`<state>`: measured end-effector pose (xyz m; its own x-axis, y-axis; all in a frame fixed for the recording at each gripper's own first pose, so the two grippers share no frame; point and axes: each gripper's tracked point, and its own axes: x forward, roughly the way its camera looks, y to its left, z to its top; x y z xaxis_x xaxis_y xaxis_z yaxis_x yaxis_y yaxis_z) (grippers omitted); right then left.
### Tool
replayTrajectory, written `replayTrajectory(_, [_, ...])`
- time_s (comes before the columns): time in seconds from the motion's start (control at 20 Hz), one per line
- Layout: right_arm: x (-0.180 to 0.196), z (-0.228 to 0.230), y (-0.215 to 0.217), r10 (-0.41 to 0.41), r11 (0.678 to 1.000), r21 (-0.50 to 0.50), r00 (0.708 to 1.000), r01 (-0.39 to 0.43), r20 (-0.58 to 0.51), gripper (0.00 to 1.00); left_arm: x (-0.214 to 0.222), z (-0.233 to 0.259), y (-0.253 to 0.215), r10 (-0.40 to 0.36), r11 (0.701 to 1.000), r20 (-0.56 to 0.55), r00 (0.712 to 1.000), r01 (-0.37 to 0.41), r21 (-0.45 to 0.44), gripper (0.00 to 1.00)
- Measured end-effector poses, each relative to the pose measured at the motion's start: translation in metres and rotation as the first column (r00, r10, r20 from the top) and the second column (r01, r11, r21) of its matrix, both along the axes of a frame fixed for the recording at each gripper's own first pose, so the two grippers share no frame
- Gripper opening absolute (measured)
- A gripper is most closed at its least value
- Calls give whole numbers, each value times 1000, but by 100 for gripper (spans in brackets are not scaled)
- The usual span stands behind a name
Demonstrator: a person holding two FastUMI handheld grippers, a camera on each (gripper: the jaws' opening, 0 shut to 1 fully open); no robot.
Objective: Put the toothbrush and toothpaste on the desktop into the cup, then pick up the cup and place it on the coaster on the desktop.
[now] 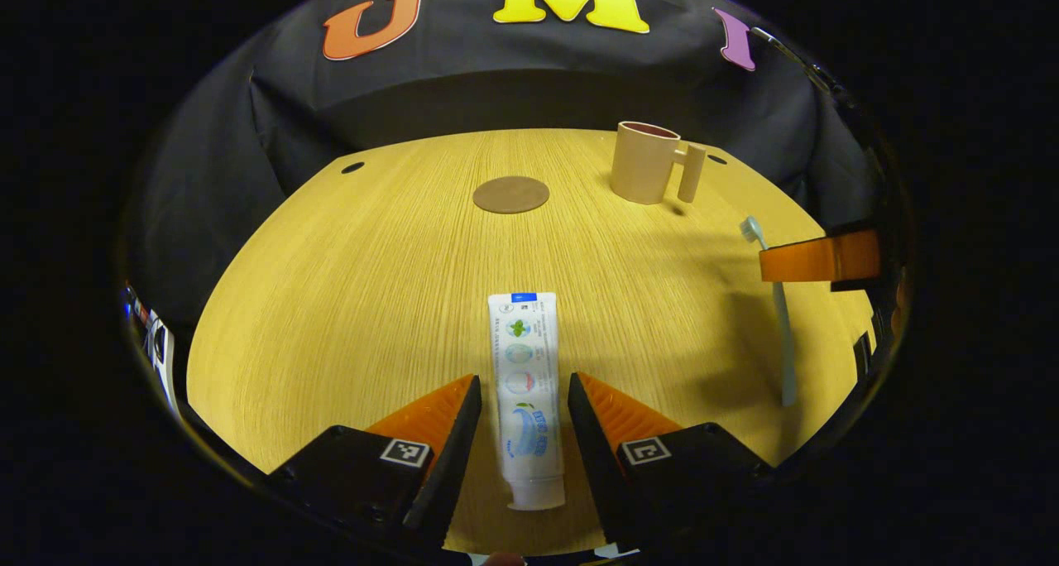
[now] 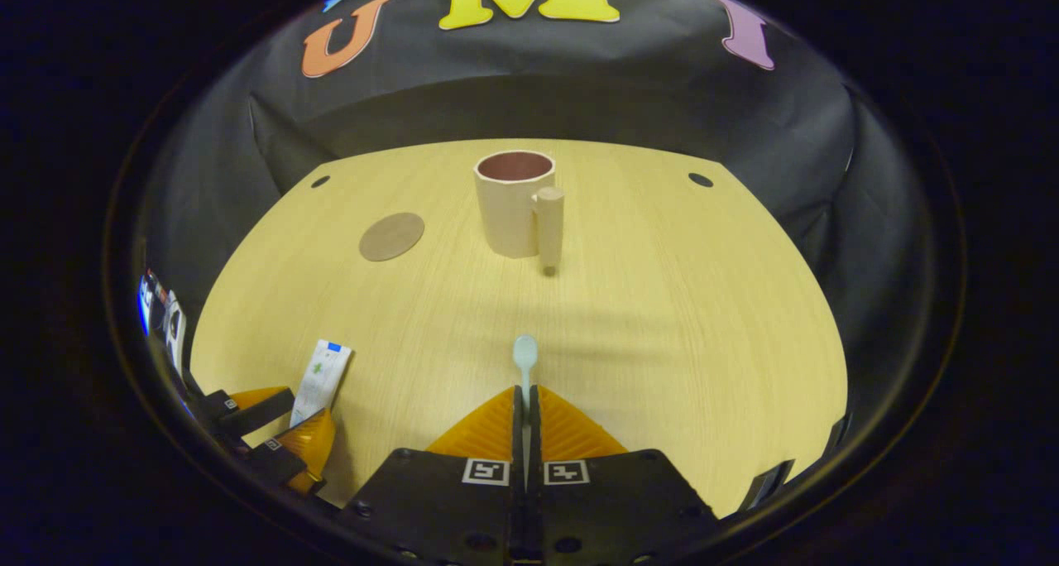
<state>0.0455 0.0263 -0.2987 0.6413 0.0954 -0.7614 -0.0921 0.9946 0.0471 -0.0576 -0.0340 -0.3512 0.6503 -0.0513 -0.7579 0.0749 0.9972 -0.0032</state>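
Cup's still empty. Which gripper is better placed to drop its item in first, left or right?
Right, probably. The right gripper is already shut on the toothbrush, with the cup straight ahead. The left gripper is open, its fingers either side of the toothpaste lying on the desktop, not yet gripping.

toothbrush (image 2: 524, 359): handle hidden between the right gripper (image 2: 525, 409) fingers; head alone visible
toothpaste (image 2: 321, 381): lower end hidden behind the left gripper (image 2: 285, 421)
cup (image 2: 516, 203): contents too dark to tell
bench (image 1: 347, 301): near edge cut off
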Motion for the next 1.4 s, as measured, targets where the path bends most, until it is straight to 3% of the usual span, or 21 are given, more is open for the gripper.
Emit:
replayTrajectory(0.1, [-2,9,-2,0,1000,9,1000,0,9,0,4,-2,-1,-2,1000,-2,1000,2,0,73])
replayTrajectory(0.2, [-5,22,-5,-11,1000,28,1000,10,24,0,7,-1,-2,-8,1000,-2,1000,8,4,65])
replayTrajectory(0.4, [-9,50,-12,-15,999,51,998,12,66,0,8,-1,-1,2,1000,-9,1000,-2,-4,60])
replayTrajectory(0.45, [-11,56,-12,-15,999,53,997,11,79,0,7,0,-1,-1,1000,-13,1000,1,-8,52])
replayTrajectory(0.65, [-10,80,-18,5,999,38,990,-10,141,4,7,3,0,13,999,-22,1000,-14,-35,48])
replayTrajectory(0.8, [-4,95,-19,5,999,45,983,-14,182,0,10,15,0,31,998,7,999,-30,-50,45])
replayTrajectory(0.85, [-1,101,-20,3,999,49,982,-12,191,0,11,21,0,32,998,19,999,-31,-56,51])
replayTrajectory(0.9, [4,106,-20,1,998,55,980,-12,201,0,12,28,1,36,998,33,999,-34,-62,44])
replayTrajectory(1.2, [64,153,-19,-14,997,82,950,-12,313,0,30,74,5,61,995,130,990,-50,-89,43])
replayTrajectory(1.25, [76,160,-17,-13,996,84,944,-15,329,0,34,81,6,63,995,142,988,-51,-88,51])
replayTrajectory(1.35, [100,173,-11,-6,996,88,932,-29,364,0,45,95,16,81,995,200,976,-69,-66,42])
replayTrajectory(1.4, [112,180,-7,1,995,87,925,-37,380,0,49,109,15,69,996,231,970,-55,-64,19])
